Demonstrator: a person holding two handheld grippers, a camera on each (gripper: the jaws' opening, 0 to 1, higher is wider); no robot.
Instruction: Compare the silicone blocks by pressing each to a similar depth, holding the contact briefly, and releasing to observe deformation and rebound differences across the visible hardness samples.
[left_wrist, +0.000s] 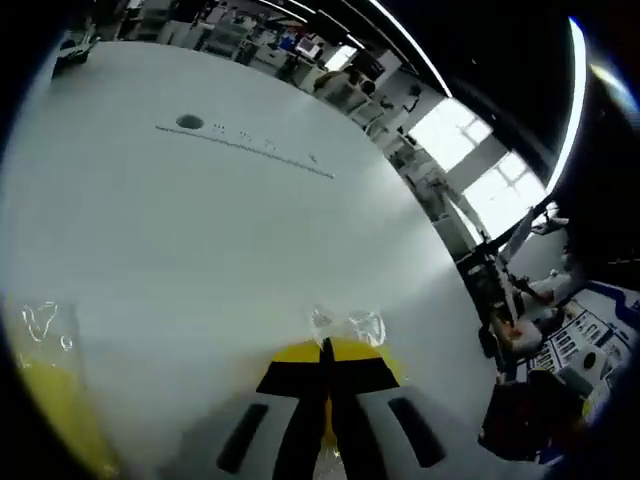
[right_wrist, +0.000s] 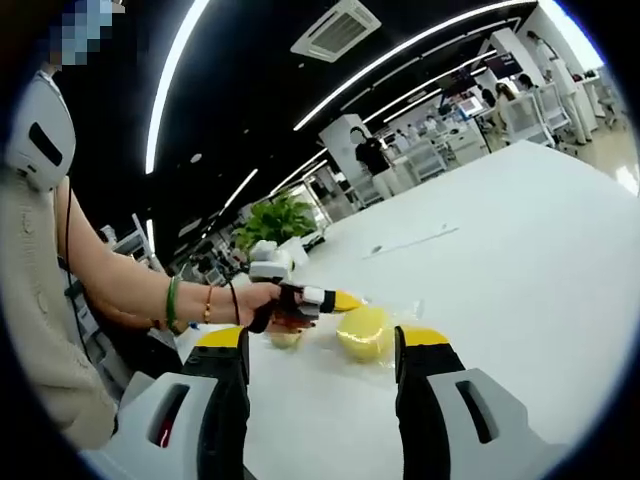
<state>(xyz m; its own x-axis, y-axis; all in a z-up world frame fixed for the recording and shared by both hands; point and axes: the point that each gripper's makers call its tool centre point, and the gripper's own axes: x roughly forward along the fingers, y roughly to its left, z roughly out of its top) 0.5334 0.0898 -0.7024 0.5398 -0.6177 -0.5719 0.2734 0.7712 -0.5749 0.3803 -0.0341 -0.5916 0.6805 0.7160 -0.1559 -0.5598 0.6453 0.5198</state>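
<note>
My left gripper is shut, its yellow-tipped jaws together, and crinkled clear wrap lies just past the tips. In the right gripper view a hand holds that left gripper with its tip at the upper edge of a round yellow silicone block in clear wrap; how deep it presses I cannot tell. A smaller, paler block sits under the hand. Another wrapped yellow block lies at the left. My right gripper stands open in front of the blocks, holding nothing.
The blocks rest on a large white table, which has a dark round hole far off. A person's arm and body are at the left of the right gripper view. A potted plant and office desks stand behind.
</note>
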